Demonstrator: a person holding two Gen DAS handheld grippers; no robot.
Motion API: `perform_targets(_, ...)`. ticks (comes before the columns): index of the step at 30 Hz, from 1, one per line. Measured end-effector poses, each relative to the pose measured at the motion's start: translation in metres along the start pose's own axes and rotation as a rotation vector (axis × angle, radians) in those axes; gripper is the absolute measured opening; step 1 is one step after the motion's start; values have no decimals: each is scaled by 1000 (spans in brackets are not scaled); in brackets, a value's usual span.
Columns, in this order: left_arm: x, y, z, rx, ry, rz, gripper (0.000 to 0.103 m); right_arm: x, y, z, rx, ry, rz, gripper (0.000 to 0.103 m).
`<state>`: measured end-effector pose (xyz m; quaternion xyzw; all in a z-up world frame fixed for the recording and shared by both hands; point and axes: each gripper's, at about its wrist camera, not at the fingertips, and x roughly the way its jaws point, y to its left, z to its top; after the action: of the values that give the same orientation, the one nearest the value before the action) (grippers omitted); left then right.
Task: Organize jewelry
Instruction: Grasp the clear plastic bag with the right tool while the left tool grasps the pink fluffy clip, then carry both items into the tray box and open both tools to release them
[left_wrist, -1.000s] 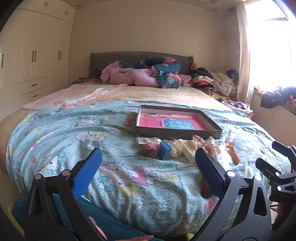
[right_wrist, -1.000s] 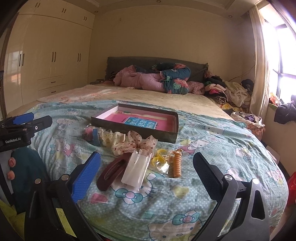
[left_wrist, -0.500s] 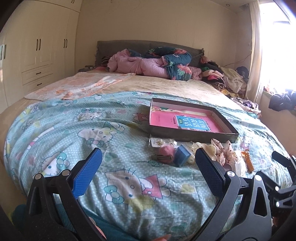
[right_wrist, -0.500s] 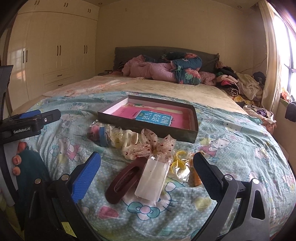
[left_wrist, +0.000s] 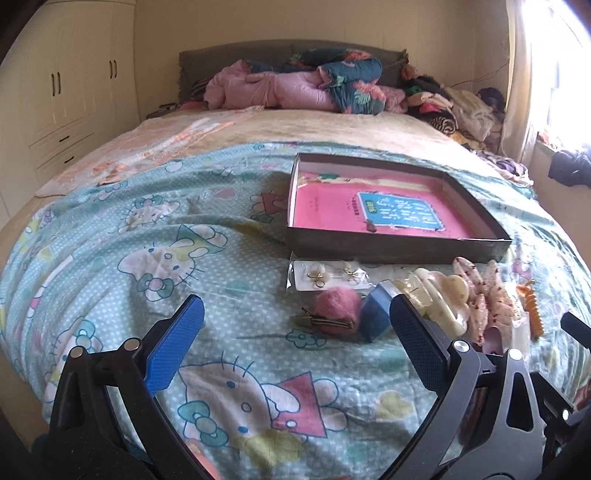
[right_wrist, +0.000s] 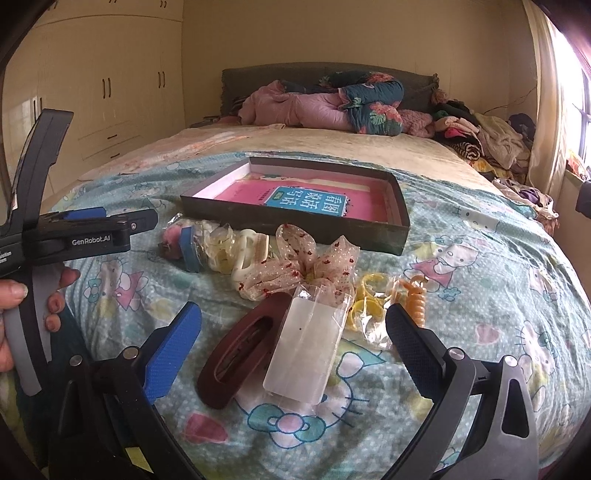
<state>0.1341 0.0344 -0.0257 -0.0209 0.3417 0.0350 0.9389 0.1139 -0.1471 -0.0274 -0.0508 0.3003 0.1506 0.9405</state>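
Left gripper (left_wrist: 295, 332) and right gripper (right_wrist: 293, 338) gape wide, empty; both are now nearer the clips, tray (right_wrist: 295, 225) at 12 o'clock.

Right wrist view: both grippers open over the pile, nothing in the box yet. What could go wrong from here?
The clear packet lies partly over the dark red hair clip, so closing the right gripper may catch both. The left gripper could likewise nudge the earring card while aiming for the pink pom-pom clip. The soft blanket may give way under them.

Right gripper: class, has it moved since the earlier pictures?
Yes. The right gripper has advanced toward the dark tray, which looms nearer; the brown hair clip sits between its fingers.
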Motion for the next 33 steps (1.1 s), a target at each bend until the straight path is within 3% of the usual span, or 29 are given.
perform_targets(4,12,-4,3,37,28,-20,89,9,-5,-5,18,35,-7,89)
perform_targets(8,27,-5,1,41,86,-55,79,25,-11,-9,48,98,1,78)
perform_targets(13,36,-1,-2,23,118,-108,73,41,-15,-14,88,161,16,57)
perform_targets(17,44,2,-1,3,127,-152,67,42,-16,-16,91,156,34,40)
perform_targets(20,48,3,1,-3,131,-188,58,39,-19,-17,104,154,50,40)
perform_targets(23,56,0,3,1,165,-208,36,34,-24,-18,116,144,51,40)
perform_targets(27,58,1,3,-1,172,-228,32,24,-32,-18,118,112,32,40)
perform_targets(29,53,1,5,-3,156,-244,21,20,-35,-16,118,103,21,40)
perform_targets(33,42,4,7,-10,143,-248,20,15,-41,-12,120,86,11,40)
